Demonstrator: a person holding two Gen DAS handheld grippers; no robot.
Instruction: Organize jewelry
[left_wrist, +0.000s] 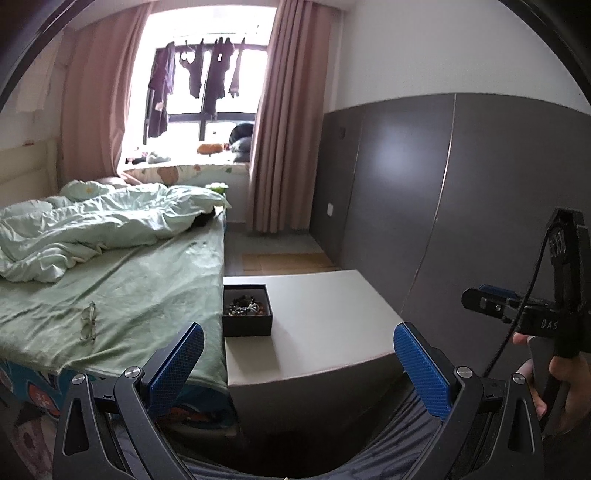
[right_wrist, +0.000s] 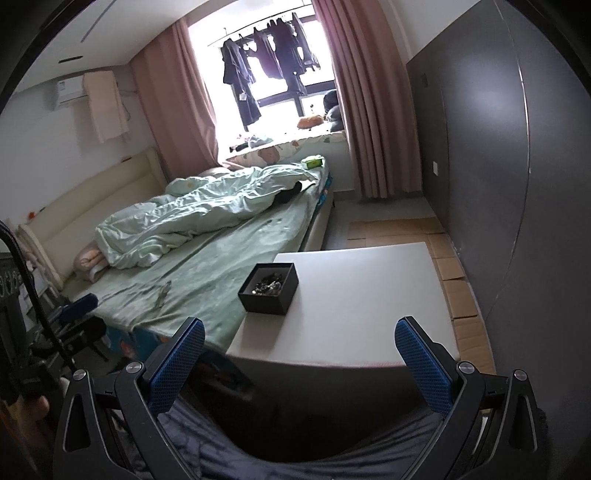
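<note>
A small black open box holding a tangle of beaded jewelry stands on the left edge of a white low table, next to the bed. It also shows in the right wrist view with the jewelry inside, on the table. My left gripper is open and empty, held above the table's near edge. My right gripper is open and empty, also short of the table. The right gripper's body shows in the left wrist view at the far right.
A bed with a green sheet and a crumpled pale quilt lies left of the table. A pair of glasses lies on the sheet. A grey wardrobe stands to the right. Cardboard sheets cover the floor.
</note>
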